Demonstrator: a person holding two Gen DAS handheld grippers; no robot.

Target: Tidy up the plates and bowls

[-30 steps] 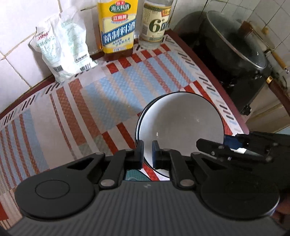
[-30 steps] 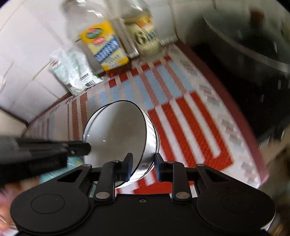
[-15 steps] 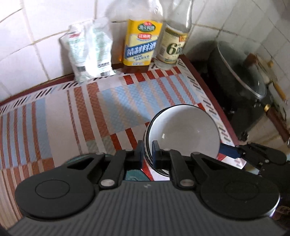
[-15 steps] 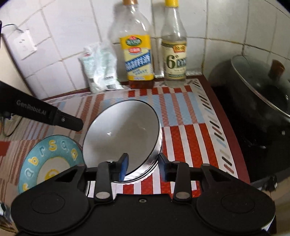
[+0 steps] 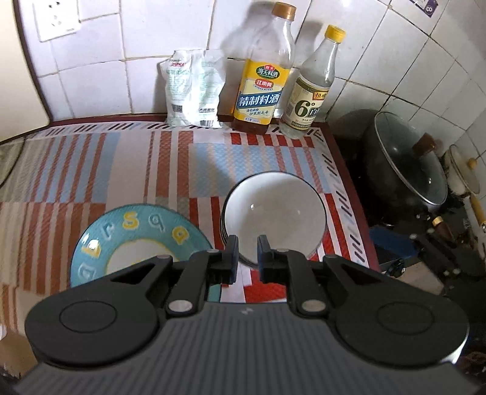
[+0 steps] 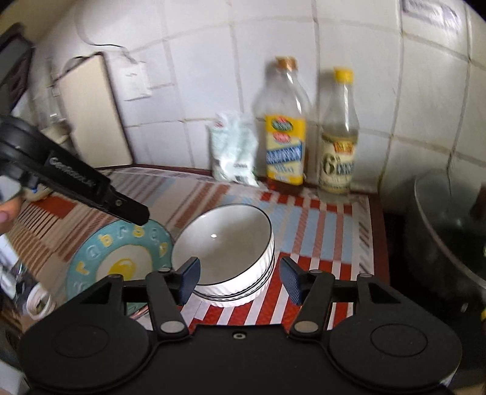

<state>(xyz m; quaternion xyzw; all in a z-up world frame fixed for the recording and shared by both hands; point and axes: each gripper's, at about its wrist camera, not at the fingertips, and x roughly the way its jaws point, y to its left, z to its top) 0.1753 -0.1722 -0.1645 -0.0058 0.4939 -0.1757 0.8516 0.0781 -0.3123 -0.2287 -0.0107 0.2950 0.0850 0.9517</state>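
A stack of white bowls with dark rims sits on the striped mat. A teal plate with raised letters lies just left of it. My left gripper hovers above the near rim of the bowls, its fingers close together with nothing between them. My right gripper is open wide and empty, pulled back in front of the bowl stack. The left gripper's arm crosses above the plate in the right wrist view.
Against the tiled wall stand a white packet, a yellow-labelled bottle and a clear bottle. A dark pot with a glass lid sits right of the table edge. A wall socket is at upper left.
The right gripper let go of the top bowl, opened wide and drew back. The left gripper rose and pulled back, so the teal plate and wall came into view.
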